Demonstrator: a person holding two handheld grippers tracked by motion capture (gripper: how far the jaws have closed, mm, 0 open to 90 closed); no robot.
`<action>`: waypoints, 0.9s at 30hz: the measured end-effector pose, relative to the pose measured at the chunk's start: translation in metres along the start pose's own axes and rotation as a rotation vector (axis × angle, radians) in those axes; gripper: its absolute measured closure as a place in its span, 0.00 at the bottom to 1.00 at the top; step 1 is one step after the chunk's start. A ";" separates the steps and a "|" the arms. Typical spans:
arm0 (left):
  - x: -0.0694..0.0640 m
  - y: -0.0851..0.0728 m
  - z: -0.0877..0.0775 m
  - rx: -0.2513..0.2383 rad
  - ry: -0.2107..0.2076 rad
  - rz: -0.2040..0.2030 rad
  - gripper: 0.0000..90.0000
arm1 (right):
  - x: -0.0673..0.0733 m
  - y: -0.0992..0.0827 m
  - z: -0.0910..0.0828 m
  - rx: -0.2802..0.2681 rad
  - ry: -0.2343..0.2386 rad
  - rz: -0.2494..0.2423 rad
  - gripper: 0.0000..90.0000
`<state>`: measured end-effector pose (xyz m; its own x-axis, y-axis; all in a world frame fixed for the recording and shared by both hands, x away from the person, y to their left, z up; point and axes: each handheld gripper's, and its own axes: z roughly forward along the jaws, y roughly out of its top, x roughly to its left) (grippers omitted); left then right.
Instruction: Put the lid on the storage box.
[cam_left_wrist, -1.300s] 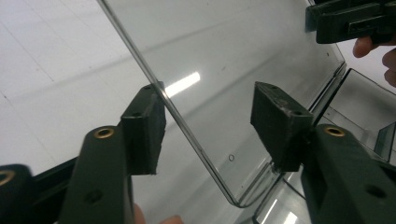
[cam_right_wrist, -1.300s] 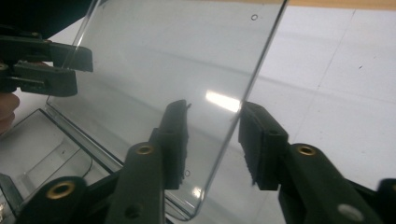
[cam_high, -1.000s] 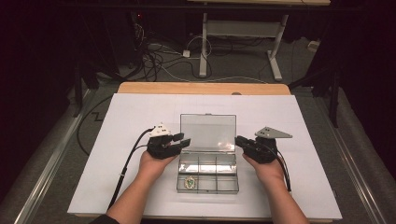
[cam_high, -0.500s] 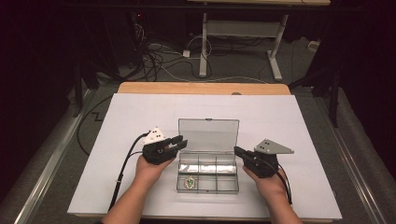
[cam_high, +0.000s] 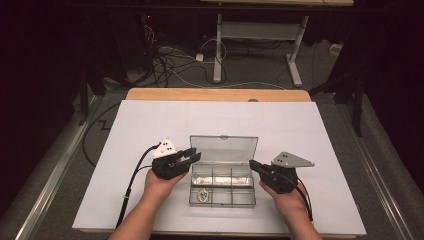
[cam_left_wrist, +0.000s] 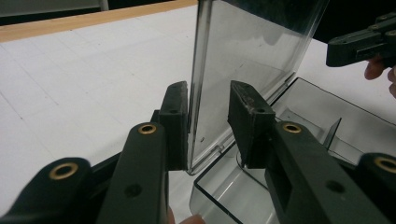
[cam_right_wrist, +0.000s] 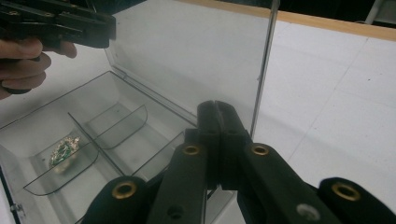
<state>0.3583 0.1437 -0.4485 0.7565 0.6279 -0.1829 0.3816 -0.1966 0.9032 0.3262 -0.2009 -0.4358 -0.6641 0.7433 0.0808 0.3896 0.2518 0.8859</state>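
**Clear box standing open between two hand-held grippers**

On the white paper-covered desk (cam_high: 150, 130), near its front edge, a clear rectangular plastic organiser box (cam_high: 222, 186) is lying with its thin, glossy transparent lid (cam_high: 223, 148) standing upright along the far wall. Low clear dividers are splitting the tray into small compartments; a small green-and-gold ornament (cam_high: 203, 195) is resting in the front left one. A strip of light wooden edging (cam_high: 215, 94) is showing along the desk's far side.

At the box's left end, the matte black left hand-held gripper (cam_high: 191, 157) is straddling the lid's side edge. Its jaws are standing partly apart after closing in a little; in the left gripper view one blocky pad (cam_left_wrist: 175, 119) is lying right against the clear sheet while the other is keeping a clear gap, so the lid is sitting between them unpinched.

At the box's right end, the right hand-held gripper (cam_high: 256, 166) is hovering with its jaws clenched flat together on nothing, tips (cam_right_wrist: 217, 112) just beside the lid's right edge.
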 end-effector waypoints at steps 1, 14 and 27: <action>0.000 0.000 0.000 0.002 0.000 0.002 0.73 | 0.000 0.000 0.000 0.000 0.001 -0.002 1.00; -0.007 -0.001 -0.005 0.030 -0.001 0.006 0.70 | -0.001 0.000 -0.004 -0.001 0.019 0.002 1.00; -0.017 -0.007 -0.014 0.062 0.014 0.031 0.64 | 0.004 -0.005 -0.011 0.010 0.041 -0.003 1.00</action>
<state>0.3353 0.1443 -0.4459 0.7610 0.6313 -0.1492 0.3903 -0.2619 0.8826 0.3149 -0.2059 -0.4348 -0.6907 0.7166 0.0965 0.3937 0.2607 0.8815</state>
